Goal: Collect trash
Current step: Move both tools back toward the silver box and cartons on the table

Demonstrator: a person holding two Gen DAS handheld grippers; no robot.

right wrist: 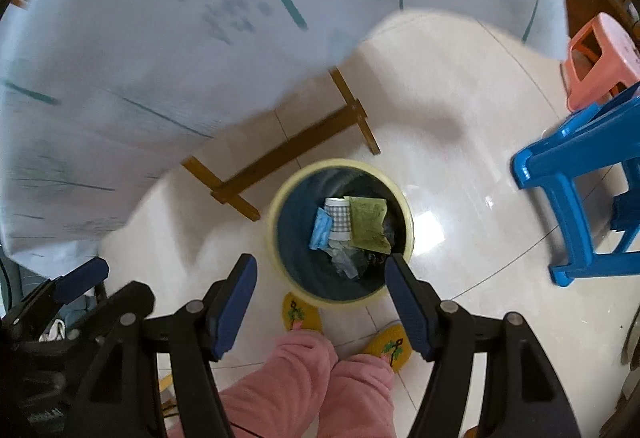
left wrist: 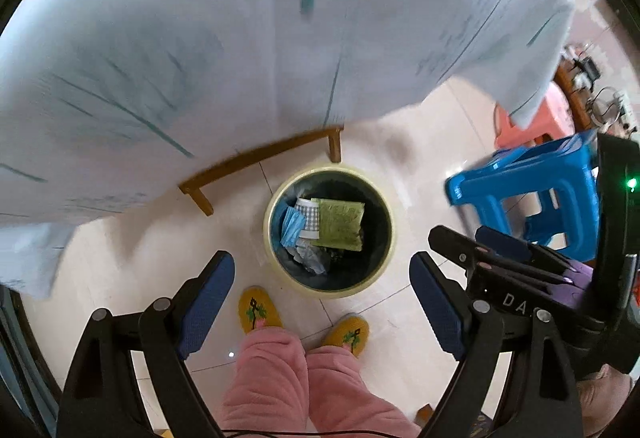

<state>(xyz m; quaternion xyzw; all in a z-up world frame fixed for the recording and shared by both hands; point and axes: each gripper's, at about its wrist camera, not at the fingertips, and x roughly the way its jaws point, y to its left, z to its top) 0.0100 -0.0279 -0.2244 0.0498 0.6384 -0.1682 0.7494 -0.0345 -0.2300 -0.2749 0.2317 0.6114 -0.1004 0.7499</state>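
Both grippers hang over the bin [left wrist: 330,234], looking straight down. My left gripper [left wrist: 322,308] has its fingers spread wide with nothing between them, and the right gripper [right wrist: 320,302] is the same: open and empty.

The trash sits inside the bin on the floor: a green packet [right wrist: 369,224], a checked cup [right wrist: 338,220], a blue mask [right wrist: 320,233] and some crumpled plastic [right wrist: 347,261]. So I judge the drop is made, or nearly the last of it.

The desk, under its white cloth [left wrist: 200,50], fills the top of both views; I cannot see whether any trash is left on it. A blue stool [right wrist: 580,174] stands well to the right.

To do this step well, I would lift both grippers straight up, clear of the rim, keep the fingers open, then swing toward the desk without brushing the cloth edge.
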